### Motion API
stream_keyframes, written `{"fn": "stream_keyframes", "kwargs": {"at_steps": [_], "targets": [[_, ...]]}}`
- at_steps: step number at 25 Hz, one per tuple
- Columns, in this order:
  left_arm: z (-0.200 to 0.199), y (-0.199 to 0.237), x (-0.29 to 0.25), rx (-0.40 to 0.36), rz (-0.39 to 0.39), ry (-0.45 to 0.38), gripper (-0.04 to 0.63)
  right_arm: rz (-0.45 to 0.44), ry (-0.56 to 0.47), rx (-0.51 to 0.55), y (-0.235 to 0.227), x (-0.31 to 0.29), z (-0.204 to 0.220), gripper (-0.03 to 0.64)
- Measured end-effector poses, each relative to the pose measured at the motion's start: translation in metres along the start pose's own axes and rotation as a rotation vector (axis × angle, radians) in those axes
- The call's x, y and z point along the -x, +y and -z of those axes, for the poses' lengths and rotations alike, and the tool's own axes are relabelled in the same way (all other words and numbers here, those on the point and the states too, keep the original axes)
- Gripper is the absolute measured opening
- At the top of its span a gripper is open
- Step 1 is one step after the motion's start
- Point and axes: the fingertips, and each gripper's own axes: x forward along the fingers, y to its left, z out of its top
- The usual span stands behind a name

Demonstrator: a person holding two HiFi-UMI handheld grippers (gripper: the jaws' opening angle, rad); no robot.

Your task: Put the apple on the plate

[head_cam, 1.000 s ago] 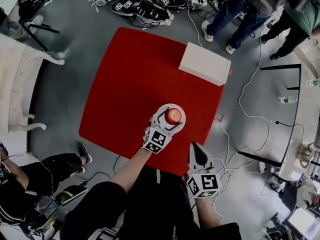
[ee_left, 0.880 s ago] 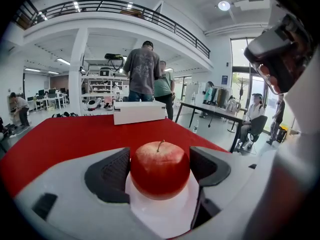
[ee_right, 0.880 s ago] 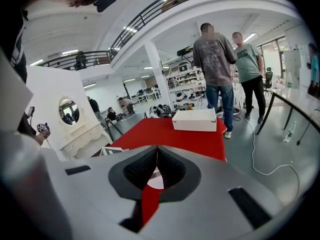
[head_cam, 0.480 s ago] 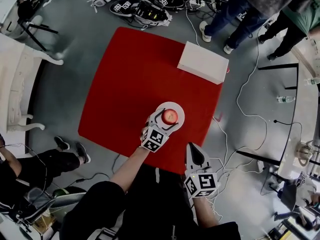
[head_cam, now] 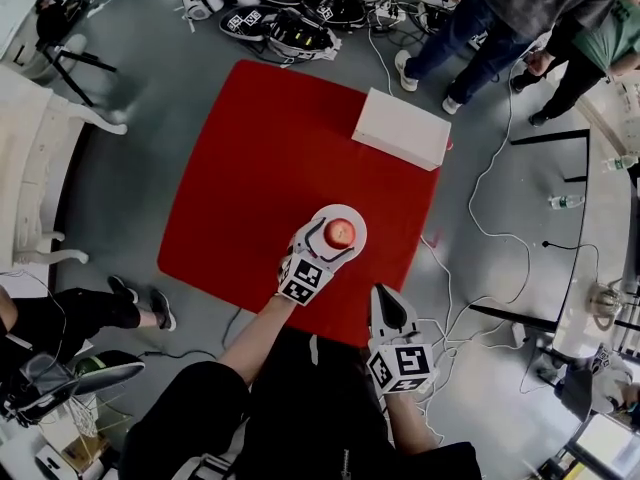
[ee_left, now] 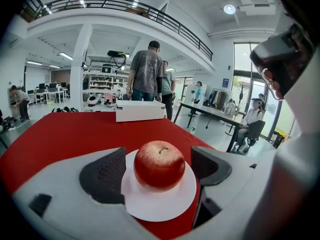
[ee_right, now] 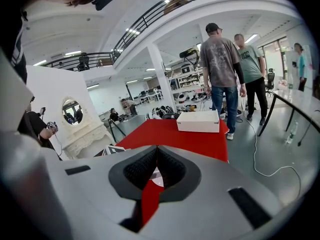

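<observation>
A red apple (head_cam: 340, 232) (ee_left: 159, 165) sits upright in the middle of a small white plate (head_cam: 353, 217) (ee_left: 161, 207) on the red table (head_cam: 265, 158), near its front edge. My left gripper (head_cam: 333, 241) (ee_left: 159, 170) is open, its dark pads (ee_left: 106, 176) standing either side of the apple with a gap on both sides. My right gripper (head_cam: 390, 306) (ee_right: 156, 167) hangs off the table's front edge to the right, shut with nothing in it.
A white box (head_cam: 401, 128) (ee_left: 140, 110) (ee_right: 198, 120) lies at the table's far right corner. People stand beyond it (head_cam: 500, 8). Cables (head_cam: 490, 218) run over the floor at right. More gripper gear (head_cam: 290, 18) lies on the floor behind the table.
The apple, plate and both grippers hold nearly the same places. A seated person's legs at lower left have pulled back to the left.
</observation>
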Motion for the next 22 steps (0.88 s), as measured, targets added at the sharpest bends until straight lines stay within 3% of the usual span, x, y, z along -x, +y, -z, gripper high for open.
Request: {"fn": "stream_keyframes", "kwargs": {"at_steps": [9,12,15,18,22], "targets": [[-0.074,0.002,0.068,0.003,-0.019,-0.238,0.375,-0.045,-0.042,0.050,0.014,-0.001,-0.026,0.012],[-0.097,0.002,0.097,-0.023,-0.055,-0.286,0.265,-0.067,-0.061,0.058,0.022,0.002,-0.039,0.012],[-0.124,0.009,0.126,-0.025,-0.131,-0.330,0.204,-0.092,-0.081,0.058,0.030,0.003,-0.049,0.012],[-0.145,0.018,0.156,0.007,-0.220,-0.387,0.044,-0.131,-0.095,0.027,0.041,0.003,-0.058,0.012],[-0.165,0.014,0.182,0.031,-0.247,-0.391,0.008,-0.169,-0.126,0.029,0.055,0.002,-0.073,0.012]]}}
